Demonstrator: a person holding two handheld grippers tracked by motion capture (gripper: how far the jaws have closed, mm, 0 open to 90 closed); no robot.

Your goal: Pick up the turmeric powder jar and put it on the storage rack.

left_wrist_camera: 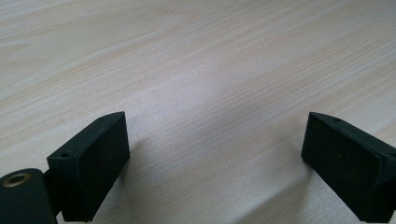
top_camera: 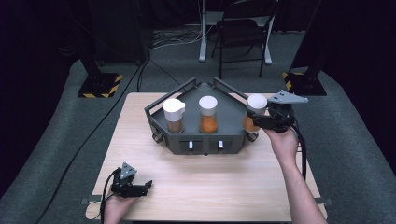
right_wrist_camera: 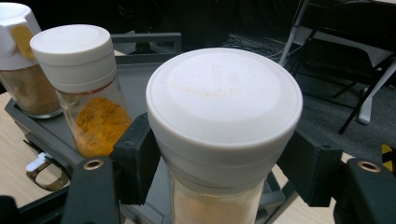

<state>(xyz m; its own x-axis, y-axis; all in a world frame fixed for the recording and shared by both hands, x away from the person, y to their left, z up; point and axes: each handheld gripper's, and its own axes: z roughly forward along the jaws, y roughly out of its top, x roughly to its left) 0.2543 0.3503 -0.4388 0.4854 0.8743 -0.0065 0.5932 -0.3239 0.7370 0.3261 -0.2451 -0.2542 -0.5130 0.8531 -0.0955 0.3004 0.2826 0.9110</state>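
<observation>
A clear spice jar (right_wrist_camera: 219, 140) with a wide white cap and pale orange powder inside stands upright, clamped below its cap, at the right edge of a dark grey tray (top_camera: 229, 116).

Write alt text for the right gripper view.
The right tongs grip a white-capped spice jar close to the camera. Behind it, a grey tray holds a jar of orange powder and a jar of brown powder.

The pale wood-grain table (top_camera: 224, 186) carries a dark grey angular metal tray (top_camera: 231, 119) toward its far edge. The near half of the table is bare wood.
</observation>
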